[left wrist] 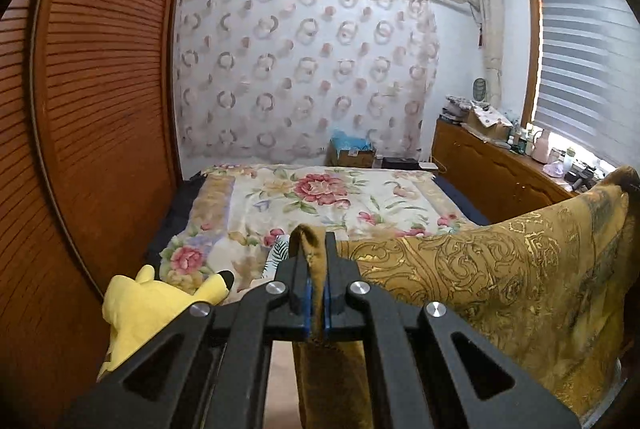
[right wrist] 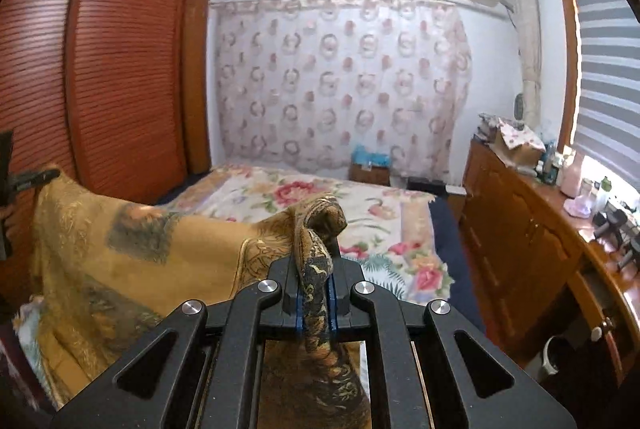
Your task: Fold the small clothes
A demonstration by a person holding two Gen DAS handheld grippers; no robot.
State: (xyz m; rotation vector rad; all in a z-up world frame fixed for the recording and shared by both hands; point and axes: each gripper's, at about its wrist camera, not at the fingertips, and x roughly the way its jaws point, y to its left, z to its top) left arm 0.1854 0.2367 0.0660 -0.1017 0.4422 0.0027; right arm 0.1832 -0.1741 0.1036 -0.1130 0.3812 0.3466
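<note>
A mustard-gold patterned garment (left wrist: 500, 269) hangs stretched in the air above the bed, held at two corners. My left gripper (left wrist: 316, 249) is shut on one bunched corner, which pokes up between the black fingers (left wrist: 332, 253). From there the cloth runs right to the other gripper, at the frame's far right edge. My right gripper (right wrist: 318, 261) is shut on the opposite corner of the garment (right wrist: 132, 249), folded over its fingertips. In the right wrist view the cloth sags leftward to the left gripper's black tip (right wrist: 34, 177).
Below lies a bed with a floral blanket (left wrist: 312, 197). A yellow plush toy (left wrist: 144, 303) sits at the bed's near left. A slatted wooden wardrobe (left wrist: 100, 101) stands left. A cluttered wooden dresser (right wrist: 532, 229) lines the right under a window with blinds.
</note>
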